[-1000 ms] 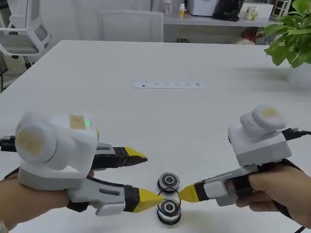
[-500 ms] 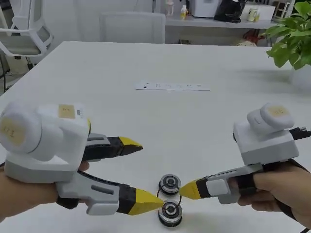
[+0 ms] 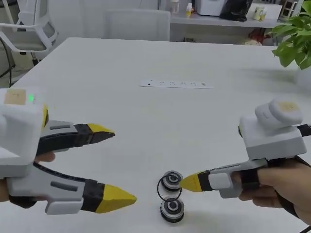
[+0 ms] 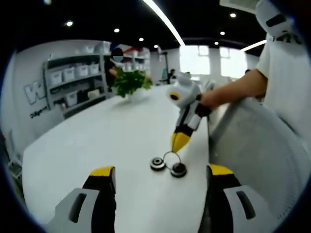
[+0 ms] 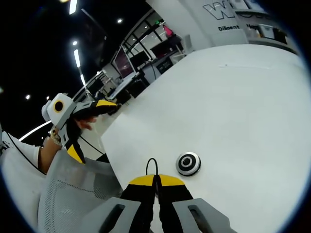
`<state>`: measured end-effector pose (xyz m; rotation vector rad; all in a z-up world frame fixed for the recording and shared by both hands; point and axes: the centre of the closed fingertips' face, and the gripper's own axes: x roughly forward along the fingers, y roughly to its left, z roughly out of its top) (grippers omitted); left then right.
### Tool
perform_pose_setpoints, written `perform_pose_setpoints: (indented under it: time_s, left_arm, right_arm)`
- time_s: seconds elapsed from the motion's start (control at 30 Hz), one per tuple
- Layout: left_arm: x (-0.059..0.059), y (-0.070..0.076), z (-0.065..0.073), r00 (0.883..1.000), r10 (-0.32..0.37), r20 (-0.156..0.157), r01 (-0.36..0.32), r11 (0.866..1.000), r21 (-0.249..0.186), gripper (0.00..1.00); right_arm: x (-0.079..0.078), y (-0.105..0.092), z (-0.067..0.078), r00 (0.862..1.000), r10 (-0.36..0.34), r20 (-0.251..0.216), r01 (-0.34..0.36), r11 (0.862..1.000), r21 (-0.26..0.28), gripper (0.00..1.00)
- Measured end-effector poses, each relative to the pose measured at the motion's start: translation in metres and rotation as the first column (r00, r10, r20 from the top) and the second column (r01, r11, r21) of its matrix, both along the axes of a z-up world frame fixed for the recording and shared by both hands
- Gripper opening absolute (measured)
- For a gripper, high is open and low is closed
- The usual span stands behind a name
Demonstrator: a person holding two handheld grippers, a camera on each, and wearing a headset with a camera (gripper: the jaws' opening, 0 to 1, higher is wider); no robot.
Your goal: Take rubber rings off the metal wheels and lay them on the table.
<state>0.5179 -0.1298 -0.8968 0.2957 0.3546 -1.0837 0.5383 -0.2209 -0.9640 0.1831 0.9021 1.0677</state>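
Observation:
Two small metal wheels lie near the table's front edge, one (image 3: 171, 179) just behind the other (image 3: 172, 208). A thin black rubber ring (image 3: 159, 189) stands between them, pinched at its edge by my right gripper (image 3: 187, 182), which is shut on it. In the right gripper view the ring (image 5: 151, 165) rises from the shut jaws (image 5: 155, 180), with one wheel (image 5: 188, 163) just beyond. My left gripper (image 3: 119, 165) is open wide, left of the wheels and apart from them. In the left gripper view both wheels (image 4: 157, 163) (image 4: 178, 169) and the ring (image 4: 171, 158) sit ahead of its jaws.
A white power strip (image 3: 176, 84) lies flat at mid-table. A green plant (image 3: 294, 43) stands at the far right corner. Chairs (image 3: 138, 24) line the far edge, with shelves behind. The white table (image 3: 146, 116) spreads wide around the wheels.
My left gripper has pulled back to the left, away from the wheels, and its jaws now stand wider. The right gripper stays shut at the ring beside the wheels.

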Motion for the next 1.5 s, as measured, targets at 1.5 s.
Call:
perform_pose_setpoints:
  time_s: [1.5]
  left_arm:
    - [-0.04,0.02,-0.048,0.985,0.112,-0.133,-0.111,0.994,0.014,0.79]
  right_arm:
    - [-0.029,0.063,-0.027,0.965,0.202,0.168,-0.19,0.978,-0.084,0.0]
